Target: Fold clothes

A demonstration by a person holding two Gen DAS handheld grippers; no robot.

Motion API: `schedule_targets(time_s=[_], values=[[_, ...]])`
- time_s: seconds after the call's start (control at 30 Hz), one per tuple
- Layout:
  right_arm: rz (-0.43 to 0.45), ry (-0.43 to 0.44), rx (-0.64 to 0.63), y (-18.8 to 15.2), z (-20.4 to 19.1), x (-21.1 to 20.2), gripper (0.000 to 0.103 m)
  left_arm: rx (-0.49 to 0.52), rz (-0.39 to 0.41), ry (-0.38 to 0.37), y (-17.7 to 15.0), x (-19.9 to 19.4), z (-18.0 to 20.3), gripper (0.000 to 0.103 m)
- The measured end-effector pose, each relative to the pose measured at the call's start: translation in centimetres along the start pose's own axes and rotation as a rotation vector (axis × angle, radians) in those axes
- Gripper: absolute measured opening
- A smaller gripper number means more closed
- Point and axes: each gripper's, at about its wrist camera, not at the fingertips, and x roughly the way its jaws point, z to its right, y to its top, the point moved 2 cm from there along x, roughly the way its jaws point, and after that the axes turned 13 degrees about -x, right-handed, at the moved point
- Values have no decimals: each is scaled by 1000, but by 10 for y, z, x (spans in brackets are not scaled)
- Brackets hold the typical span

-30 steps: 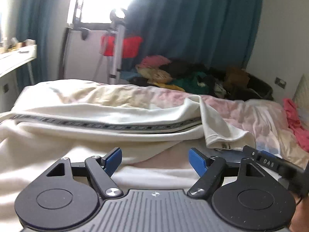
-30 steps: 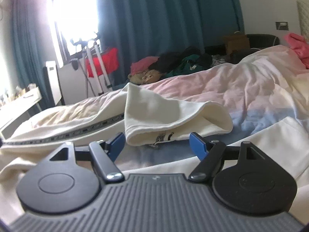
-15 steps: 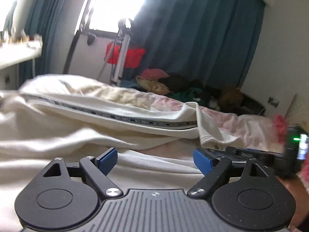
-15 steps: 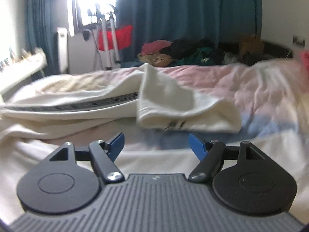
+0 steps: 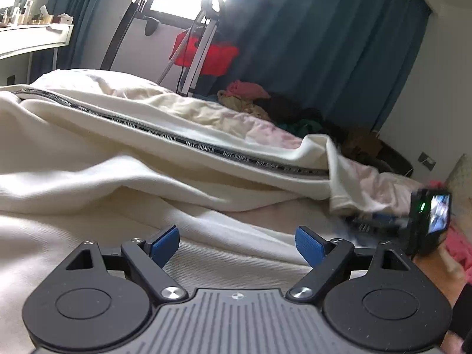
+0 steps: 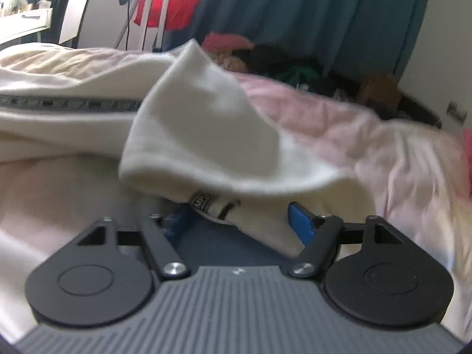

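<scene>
Now the cream garment (image 6: 206, 124) fills the space right ahead of our right gripper (image 6: 239, 218), where a second ago its folded end lay a little way off beyond the fingertips. We have brought that gripper in on the hem, and a flap with a small woven label (image 6: 203, 202) now sits between the blue pads (image 6: 301, 221). The jaws are closing around it, though we cannot see them pressing the cloth yet, so we judge the pinch as begun and not finished. Our left gripper (image 5: 237, 243) has dropped lower over the near spread of the same garment (image 5: 124, 183), which lies just under and ahead of its fingertips. Its jaws stand wide with nothing between them, a touch wider than a second ago. The black printed stripe (image 5: 206, 147) runs across the garment farther ahead, sloping down toward the right. At the right edge of the left view we see the right gripper (image 5: 383, 222) at the garment's end, blurred with motion. For the fold, this reads as both ends being taken up: one corner nearly caught, the other still to be gripped. Beyond the garment lie the pink bedsheet (image 6: 383, 147), a heap of other clothes (image 5: 265, 103) and the blue curtain (image 5: 324, 44).
</scene>
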Motion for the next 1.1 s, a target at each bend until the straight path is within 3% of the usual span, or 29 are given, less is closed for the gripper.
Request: schedule_targets(time_s=[0.03,0.2,0.37,0.47,0.57,0.63,0.73,0.87,0.97,1.03,1.07,1.1], values=[[14,-7,-16,7,2,2,39,-12,-7,6,0,3,-2,87],[97,-102,60,52,54,16,29,-58,-11,-12,1,6,-8,89],[22,-255,180,71,132,58,28,-34,2,-21,-2,12,-5,92],[-17,-308,388,53,182,63,30,-15,10,-14,-4,18,-1,94],[20,-213,678,15,208,47,37,-7,15,-18,-3,21,1,94],[13,-80,850,-14,210,39,67,-9,20,-20,-3,21,2,94],[5,115,1105,-64,194,21,85,-25,21,-23,-3,18,0,94],[19,216,1355,-110,165,10,85,-56,28,-14,-4,8,-3,94],[6,197,1272,-98,150,21,85,-86,33,-23,-3,1,-4,94],[-14,164,1144,-78,148,33,68,-115,24,-46,-1,-2,-7,94],[-52,139,1142,-70,149,40,63,-142,11,-58,0,-1,-9,94],[-98,118,1148,-62,151,47,40,-172,-1,-66,2,0,-13,94]])
